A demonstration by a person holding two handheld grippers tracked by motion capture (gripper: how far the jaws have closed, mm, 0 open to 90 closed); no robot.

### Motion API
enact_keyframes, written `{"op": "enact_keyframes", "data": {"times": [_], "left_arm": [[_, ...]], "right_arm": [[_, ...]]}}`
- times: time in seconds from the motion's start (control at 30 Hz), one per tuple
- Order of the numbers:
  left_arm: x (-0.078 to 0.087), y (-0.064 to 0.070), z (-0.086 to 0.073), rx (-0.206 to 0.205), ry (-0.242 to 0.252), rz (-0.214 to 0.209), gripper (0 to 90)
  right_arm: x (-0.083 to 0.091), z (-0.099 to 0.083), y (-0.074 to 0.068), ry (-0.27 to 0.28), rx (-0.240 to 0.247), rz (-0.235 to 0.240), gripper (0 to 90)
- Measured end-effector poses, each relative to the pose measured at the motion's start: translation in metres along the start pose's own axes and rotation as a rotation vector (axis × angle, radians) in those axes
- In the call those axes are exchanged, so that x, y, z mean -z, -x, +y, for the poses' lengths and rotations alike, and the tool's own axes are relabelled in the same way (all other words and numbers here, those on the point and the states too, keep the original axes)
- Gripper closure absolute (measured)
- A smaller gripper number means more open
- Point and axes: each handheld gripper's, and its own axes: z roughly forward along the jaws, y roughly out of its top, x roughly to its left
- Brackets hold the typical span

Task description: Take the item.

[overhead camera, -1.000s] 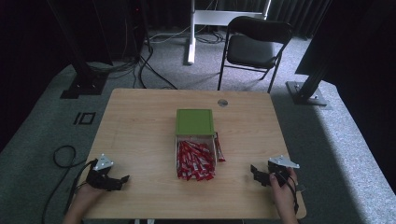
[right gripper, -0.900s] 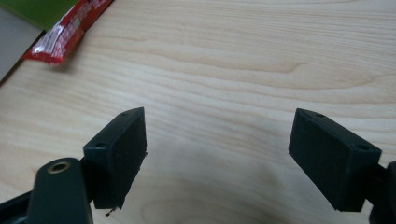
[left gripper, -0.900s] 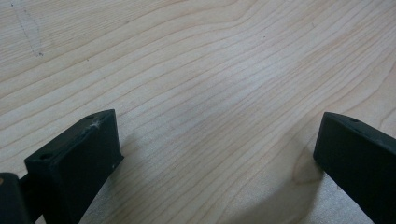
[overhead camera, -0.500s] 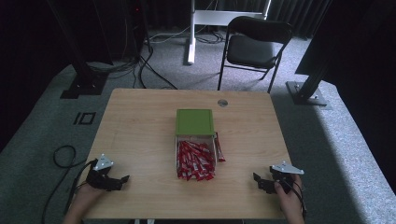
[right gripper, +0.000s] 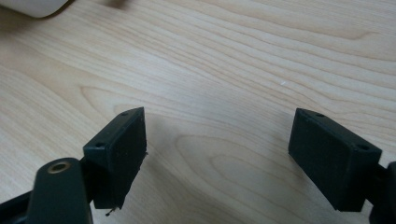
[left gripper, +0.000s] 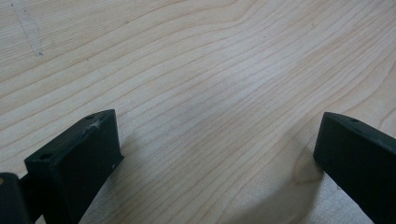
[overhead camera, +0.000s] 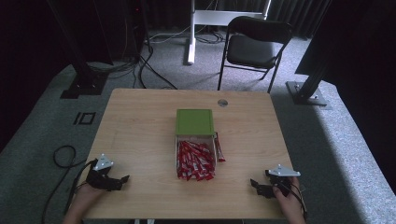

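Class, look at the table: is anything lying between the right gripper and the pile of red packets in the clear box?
Nothing visible does. Bare wooden table lies between the right gripper and the red packets. One loose packet lies beside the box's right wall, farther back, off the direct line. The gripper's jaws stand apart.

A studio-like lab: dark curtains at the top of the frame, black stand legs (overhead camera: 84, 81) upper left, cables (overhead camera: 149, 60) across grey carpet, folding chair (overhead camera: 254, 46) behind a wooden table (overhead camera: 140, 126).
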Motion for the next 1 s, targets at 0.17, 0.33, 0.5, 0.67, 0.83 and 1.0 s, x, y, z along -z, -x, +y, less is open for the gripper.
{"op": "enact_keyframes", "data": {"times": [0.17,0.33,0.5,0.67,0.83,1.0], "left_arm": [[0.0000,0.0000,0.0000,0.000,0.000,0.000,1.4],[0.0000,0.0000,0.0000,0.000,0.000,0.000,1.4],[0.0000,0.0000,0.0000,0.000,0.000,0.000,1.4],[0.0000,0.0000,0.0000,-0.001,-0.001,0.000,1.4],[0.0000,0.0000,0.0000,0.000,0.000,0.000,1.4],[0.0000,0.0001,0.0000,0.000,0.000,0.000,1.4]], "right_arm": [[0.0024,-0.0034,0.0002,0.002,0.037,0.026,18.1],[0.0052,-0.0063,-0.0003,-0.001,0.041,0.009,18.1],[0.0073,-0.0093,0.0003,-0.027,0.099,0.002,12.5],[0.0074,-0.0095,0.0002,-0.028,0.101,0.003,12.0],[0.0073,-0.0095,0.0002,-0.028,0.102,0.004,12.0],[0.0074,-0.0095,0.0002,-0.028,0.102,0.004,12.0]]}}
